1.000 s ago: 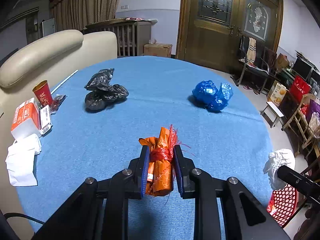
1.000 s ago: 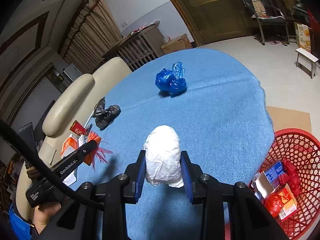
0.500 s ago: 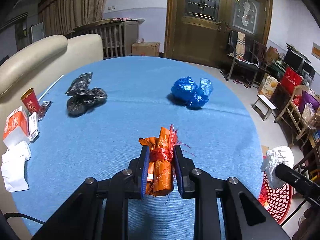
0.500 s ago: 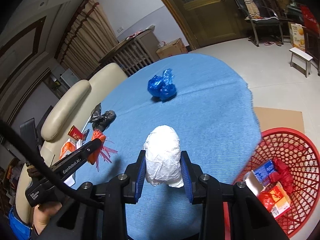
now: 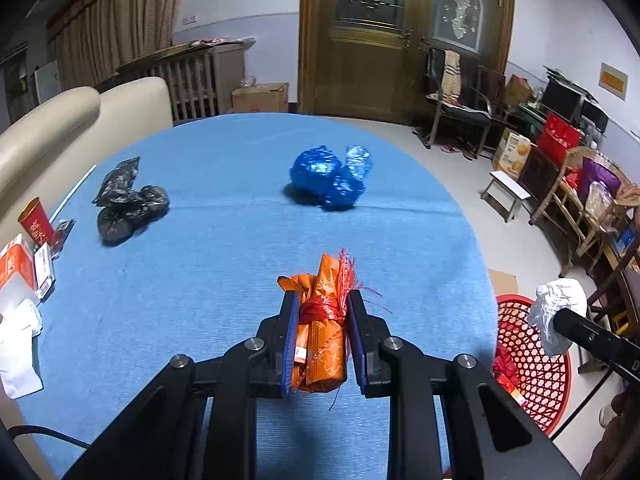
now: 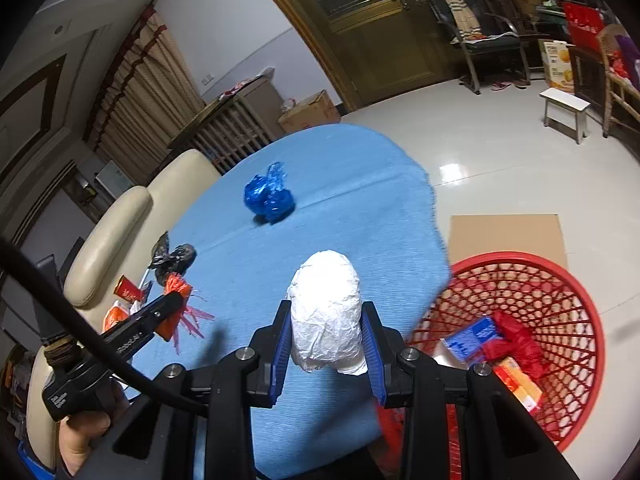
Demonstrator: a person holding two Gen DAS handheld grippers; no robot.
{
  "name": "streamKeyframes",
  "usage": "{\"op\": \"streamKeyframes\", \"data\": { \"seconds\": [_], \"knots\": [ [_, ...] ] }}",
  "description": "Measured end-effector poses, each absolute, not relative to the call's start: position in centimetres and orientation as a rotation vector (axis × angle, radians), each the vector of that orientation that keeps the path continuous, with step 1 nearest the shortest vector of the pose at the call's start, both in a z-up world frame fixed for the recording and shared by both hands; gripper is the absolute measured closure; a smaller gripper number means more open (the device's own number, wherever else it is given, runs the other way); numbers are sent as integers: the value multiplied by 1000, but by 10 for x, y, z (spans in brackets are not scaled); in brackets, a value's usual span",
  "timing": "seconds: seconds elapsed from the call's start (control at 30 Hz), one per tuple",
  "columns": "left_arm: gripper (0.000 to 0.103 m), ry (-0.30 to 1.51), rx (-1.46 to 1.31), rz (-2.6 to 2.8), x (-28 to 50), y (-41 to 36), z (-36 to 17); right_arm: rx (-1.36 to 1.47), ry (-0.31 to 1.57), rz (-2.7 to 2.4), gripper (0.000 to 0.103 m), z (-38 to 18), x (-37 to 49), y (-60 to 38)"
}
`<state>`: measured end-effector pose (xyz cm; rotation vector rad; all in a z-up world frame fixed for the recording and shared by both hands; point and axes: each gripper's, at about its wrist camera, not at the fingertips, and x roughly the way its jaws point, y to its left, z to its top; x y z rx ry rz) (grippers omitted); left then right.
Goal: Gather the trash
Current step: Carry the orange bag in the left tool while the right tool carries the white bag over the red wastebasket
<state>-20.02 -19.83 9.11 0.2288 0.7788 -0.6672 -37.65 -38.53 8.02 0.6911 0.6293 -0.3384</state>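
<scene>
The left gripper (image 5: 322,322) clamps an orange wrapper bundle (image 5: 322,332) over the blue tablecloth (image 5: 224,280); the right gripper (image 6: 326,344) clamps a white crumpled wad (image 6: 326,316) beside the red basket (image 6: 560,280). Letting go too soon would likely drop either piece onto cloth or floor, short of the basket.

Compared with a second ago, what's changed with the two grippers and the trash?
Both grippers swung toward the red basket, which now fills more of the right wrist view. Nothing was let go: the left gripper keeps the orange bundle, the right gripper the white wad. Blue bag and black bag lie unmoved.
</scene>
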Motion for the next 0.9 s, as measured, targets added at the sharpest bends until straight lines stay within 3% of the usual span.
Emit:
{"op": "streamKeyframes", "data": {
  "seconds": [0.9],
  "knots": [
    [78,757,323,-909,-278,-298,107,786,579,-480,68,75,-445,-436]
  ]
}}
